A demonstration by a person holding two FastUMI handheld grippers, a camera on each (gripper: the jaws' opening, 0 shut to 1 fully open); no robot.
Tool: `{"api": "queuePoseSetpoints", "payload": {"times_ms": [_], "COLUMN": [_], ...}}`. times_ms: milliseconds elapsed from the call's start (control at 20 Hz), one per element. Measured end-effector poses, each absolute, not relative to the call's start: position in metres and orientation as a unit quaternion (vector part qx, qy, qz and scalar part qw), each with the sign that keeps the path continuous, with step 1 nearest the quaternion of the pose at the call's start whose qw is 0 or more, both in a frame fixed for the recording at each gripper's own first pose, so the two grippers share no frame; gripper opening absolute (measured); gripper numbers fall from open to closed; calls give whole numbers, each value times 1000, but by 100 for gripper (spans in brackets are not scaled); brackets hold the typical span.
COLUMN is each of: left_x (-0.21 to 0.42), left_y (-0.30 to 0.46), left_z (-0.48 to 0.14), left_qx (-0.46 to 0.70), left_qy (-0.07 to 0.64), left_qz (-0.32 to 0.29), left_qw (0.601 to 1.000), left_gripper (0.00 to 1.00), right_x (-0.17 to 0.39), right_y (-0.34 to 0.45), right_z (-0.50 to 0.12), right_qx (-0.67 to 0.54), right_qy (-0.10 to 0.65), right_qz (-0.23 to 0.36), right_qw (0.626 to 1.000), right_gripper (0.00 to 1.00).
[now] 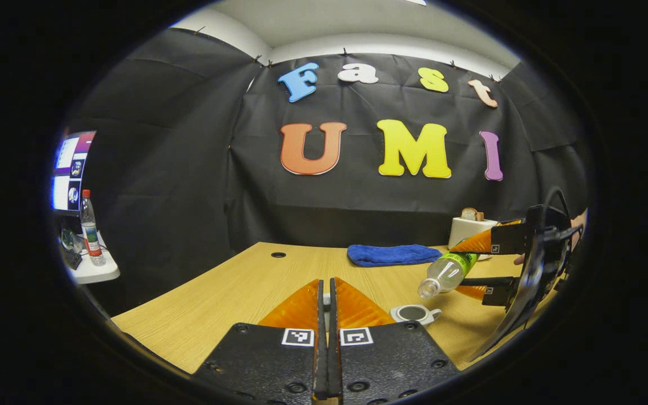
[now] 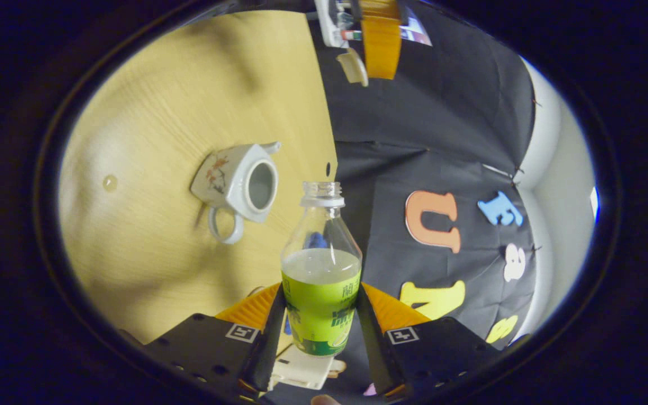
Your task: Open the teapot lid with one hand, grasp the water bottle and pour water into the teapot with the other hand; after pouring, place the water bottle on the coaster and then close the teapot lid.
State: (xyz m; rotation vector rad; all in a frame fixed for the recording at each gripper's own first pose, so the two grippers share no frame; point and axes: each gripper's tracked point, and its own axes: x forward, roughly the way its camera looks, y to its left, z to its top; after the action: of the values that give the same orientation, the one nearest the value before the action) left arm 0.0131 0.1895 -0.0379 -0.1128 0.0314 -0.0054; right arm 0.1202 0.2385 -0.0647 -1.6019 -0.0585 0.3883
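The right gripper (image 2: 319, 315) clamps the water bottle (image 2: 321, 264) at its labelled middle, tipped toward the open teapot (image 2: 239, 183) on the table (image 2: 149, 112). Thin plastic, half full: it looks light but squeezable, so the mid-body hold seems soundest. The left gripper (image 1: 327, 306) is pinched together; whether it holds the lid, I cannot tell

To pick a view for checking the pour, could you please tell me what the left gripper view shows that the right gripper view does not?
Left gripper view: a blue cloth, a white box and a spare bottle. Right gripper view: the teapot's ring handle and the lid by the left tool. Both: the open teapot, the water bottle in the right tool, the table.
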Motion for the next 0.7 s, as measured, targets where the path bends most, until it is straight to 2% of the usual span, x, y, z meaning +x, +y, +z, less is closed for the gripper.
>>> {"api": "queuePoseSetpoints", "payload": {"times_ms": [200,450,550,700], "left_x": [15,21,23,24], "left_y": [172,140,126,112], "left_z": [-28,-16,-14,-12], "left_qx": [-44,-29,-29,-24], "left_qy": [16,13,14,15], "left_qz": [-13,-34,-43,-55], "left_qw": [999,999,999,998], "left_gripper": [3,3,3,2], "right_x": [123,137,147,166], "right_y": [229,199,185,166], "right_z": [-59,-30,-12,4], "right_qx": [-590,-372,-279,-175], "right_qy": [4,33,39,39], "right_qz": [197,189,182,169], "right_qw": [783,908,942,969], "right_gripper": [70,70,69,67]}}
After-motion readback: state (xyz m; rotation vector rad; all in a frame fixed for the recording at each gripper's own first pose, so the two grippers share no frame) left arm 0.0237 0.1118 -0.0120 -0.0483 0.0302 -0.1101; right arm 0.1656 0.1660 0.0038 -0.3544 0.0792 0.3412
